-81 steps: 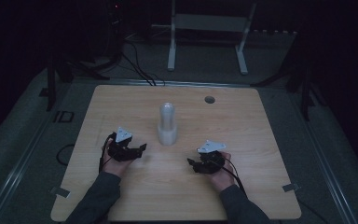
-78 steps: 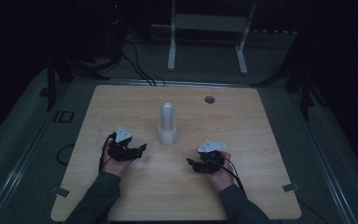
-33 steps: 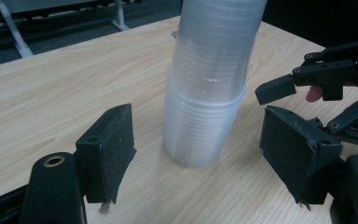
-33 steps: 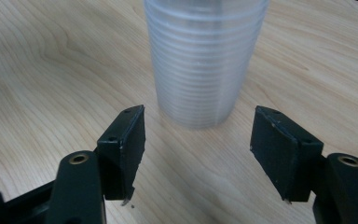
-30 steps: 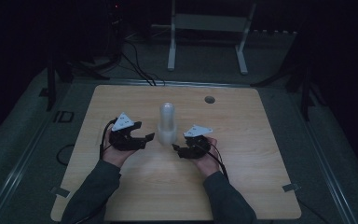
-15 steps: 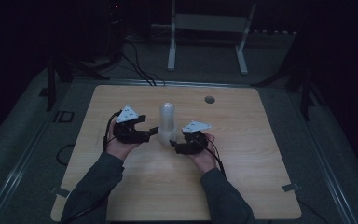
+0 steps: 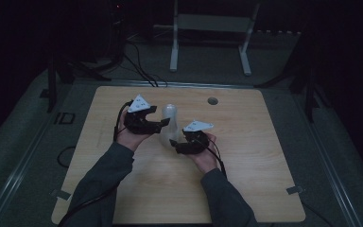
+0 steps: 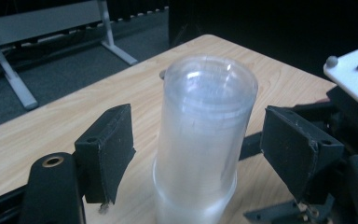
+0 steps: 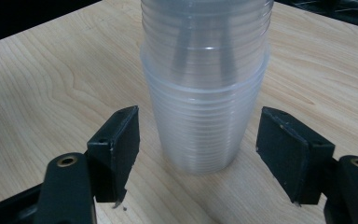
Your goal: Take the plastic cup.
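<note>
While the stack of clear plastic cups (image 7: 168, 124) stands upside down near the middle of the wooden table (image 7: 264, 156), both tools flank it. In the high view, the left gripper (image 7: 159, 124) approaches from the stack's left at upper height, and the right gripper (image 7: 174, 143) sits at the stack's right, lower down near the base. In the left gripper view, the upper cups (image 8: 204, 126) stand between the two spread jaws, clear of both pads. In the right gripper view, the lower cups (image 9: 204, 119) likewise stand between parted jaws, with visible gaps on each side. Neither tool grips anything; both are released.
</note>
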Demonstrator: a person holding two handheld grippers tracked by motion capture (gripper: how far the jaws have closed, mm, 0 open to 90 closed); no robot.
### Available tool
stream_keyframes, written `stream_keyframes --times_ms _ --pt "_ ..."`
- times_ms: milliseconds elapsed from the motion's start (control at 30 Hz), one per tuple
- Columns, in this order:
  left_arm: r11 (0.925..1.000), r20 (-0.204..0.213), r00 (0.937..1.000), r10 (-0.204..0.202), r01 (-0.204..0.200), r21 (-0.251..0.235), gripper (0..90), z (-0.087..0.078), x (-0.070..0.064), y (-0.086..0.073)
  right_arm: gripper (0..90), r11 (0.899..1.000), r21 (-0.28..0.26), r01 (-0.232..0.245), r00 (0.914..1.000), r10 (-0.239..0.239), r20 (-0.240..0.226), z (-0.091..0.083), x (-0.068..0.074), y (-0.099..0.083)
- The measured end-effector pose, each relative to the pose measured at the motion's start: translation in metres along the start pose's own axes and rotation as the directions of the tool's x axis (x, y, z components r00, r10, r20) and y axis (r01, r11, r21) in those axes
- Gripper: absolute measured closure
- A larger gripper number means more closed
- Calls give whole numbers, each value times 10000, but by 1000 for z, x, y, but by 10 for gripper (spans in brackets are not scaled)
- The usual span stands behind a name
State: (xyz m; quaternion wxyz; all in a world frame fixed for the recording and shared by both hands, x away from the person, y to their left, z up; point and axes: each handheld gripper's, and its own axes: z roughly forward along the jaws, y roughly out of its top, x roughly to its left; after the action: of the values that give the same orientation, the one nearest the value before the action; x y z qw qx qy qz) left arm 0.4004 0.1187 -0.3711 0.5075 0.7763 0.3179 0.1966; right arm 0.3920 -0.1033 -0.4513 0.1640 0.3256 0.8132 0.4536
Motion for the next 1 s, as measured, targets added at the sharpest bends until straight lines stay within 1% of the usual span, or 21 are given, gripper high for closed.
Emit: stream_keyframes --times_ms 100,267,400,467,500,567,633,833,1000 --pt "9999 25 9999 113 -113 56 248 5 -2 5 295 10000 -1 10 10000 -10 9 0 -1 1" --pt "9996 41 9998 192 -193 183 240 14 -3 10 295 10000 21 18 10000 -18 44 1 -2 0" --pt "9994 40 9997 229 -230 262 239 21 -4 10 295 10000 60 41 10000 -41 72 2 -2 0" --pt "9992 54 9998 210 -212 354 239 24 -3 10 295 10000 71 45 9999 -45 93 2 -2 0" --pt "9993 73 9998 174 -177 324 239 25 -3 10 295 10000 88 32 9999 -33 97 3 -2 -1" --pt "9989 34 9997 247 -248 402 239 27 -3 10 295 9999 83 66 9999 -66 92 3 -2 -1" --pt "9987 36 9997 238 -240 457 239 28 -2 10 295 9999 72 107 9999 -108 93 3 -2 -1" --pt "9989 20 9998 178 -179 436 248 30 -1 9 295 9999 -11 140 9999 -140 101 4 -3 0" --pt "9994 70 9998 191 -193 275 272 28 -1 11 275 9997 -62 221 9997 -220 137 5 -4 1"
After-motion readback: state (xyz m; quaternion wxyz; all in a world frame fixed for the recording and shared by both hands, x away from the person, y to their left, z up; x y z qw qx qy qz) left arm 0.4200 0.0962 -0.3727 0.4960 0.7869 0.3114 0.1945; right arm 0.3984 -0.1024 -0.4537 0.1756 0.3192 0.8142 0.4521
